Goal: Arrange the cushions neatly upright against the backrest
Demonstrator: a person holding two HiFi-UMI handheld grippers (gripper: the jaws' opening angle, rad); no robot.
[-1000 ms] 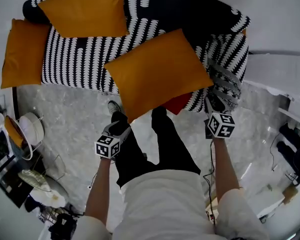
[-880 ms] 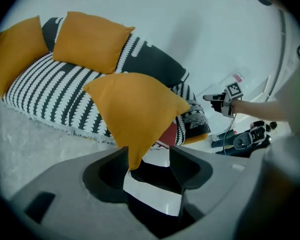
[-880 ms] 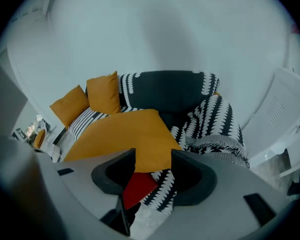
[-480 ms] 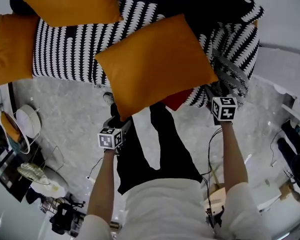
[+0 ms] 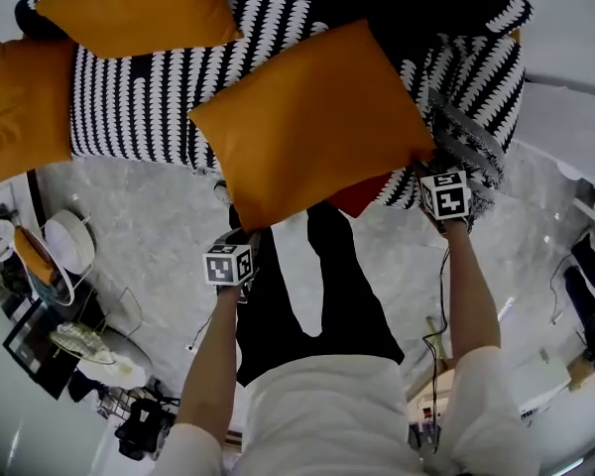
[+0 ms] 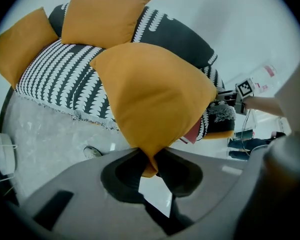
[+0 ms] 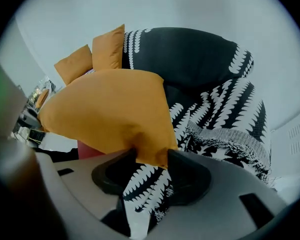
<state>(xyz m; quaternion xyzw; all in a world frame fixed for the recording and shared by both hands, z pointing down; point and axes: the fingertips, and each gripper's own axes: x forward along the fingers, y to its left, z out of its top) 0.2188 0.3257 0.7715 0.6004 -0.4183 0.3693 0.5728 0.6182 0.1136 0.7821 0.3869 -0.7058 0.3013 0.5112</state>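
both claws have just been closing, and each now has a corner of the big orange cushion [image 5: 307, 117]. the left claw [image 6: 149, 168] is pinched tight on the near-left corner, with the fabric bunched to a point between its jaws. the right claw [image 7: 149, 160] holds the right-hand corner in a wider bite, with the cloth touching both pads. a second ago the cushion lay loose with the claws only next to it, so this is the change from reaching to holding.

the cushion lies slanted over the front edge of the sofa [image 5: 149, 117] toward its right end, its near corner hanging past the seat. two other orange cushions [image 5: 129, 8] sit at the left end, one leaning on the backrest [image 7: 190, 54]. with both corners held, i'd say the next step is to lift this one and stand it against the backrest at the right.
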